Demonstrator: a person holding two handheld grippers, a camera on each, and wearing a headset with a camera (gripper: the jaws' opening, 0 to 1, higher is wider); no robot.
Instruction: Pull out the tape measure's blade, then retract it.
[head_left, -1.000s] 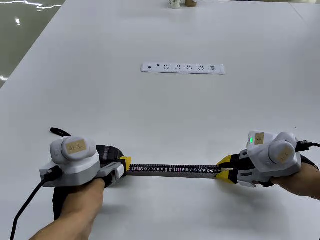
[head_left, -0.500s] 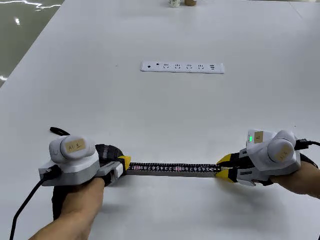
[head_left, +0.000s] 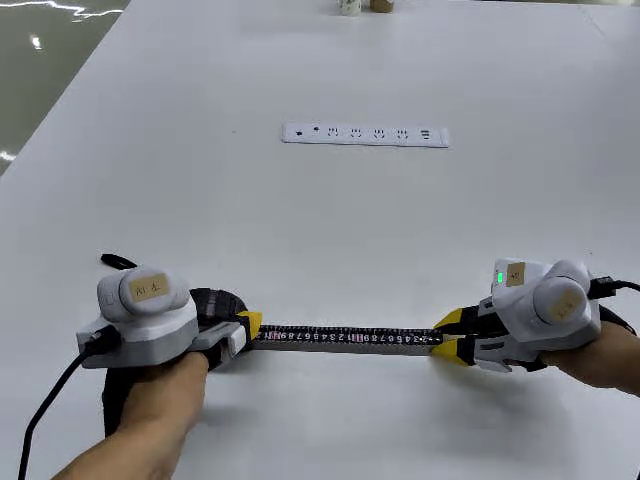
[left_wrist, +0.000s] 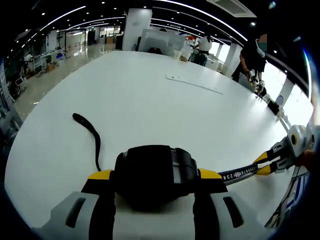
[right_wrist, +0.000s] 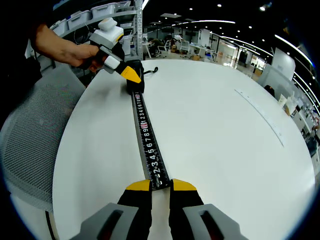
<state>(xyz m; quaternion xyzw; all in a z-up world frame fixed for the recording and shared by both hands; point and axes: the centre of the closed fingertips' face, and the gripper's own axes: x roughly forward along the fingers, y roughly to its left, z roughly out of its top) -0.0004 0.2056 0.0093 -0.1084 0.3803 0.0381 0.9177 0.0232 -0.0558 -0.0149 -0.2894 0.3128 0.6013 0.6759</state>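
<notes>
Your left claw (head_left: 245, 330) was clamped on the black tape measure (head_left: 215, 305), its yellow-tipped jaws pressed against either side of the case, which sat on the white table (head_left: 300, 220) near your edge. In the left gripper view the case (left_wrist: 155, 170) sat squarely between the jaws of that claw (left_wrist: 155, 175). Your right claw (head_left: 450, 338) was closed almost fully, pinching the free end of the blade (head_left: 345, 337). The blade lay stretched flat and straight across the table between the two claws, its numbers facing up.

Two small containers (head_left: 349, 6) stood at the far edge of the table; I could not tell what they held. A white power strip (head_left: 365, 135) lay well beyond the blade, apart from it. The tape measure's black strap (head_left: 118, 263) trailed loose on the table behind the left claw. Nothing lay across the blade's line.
</notes>
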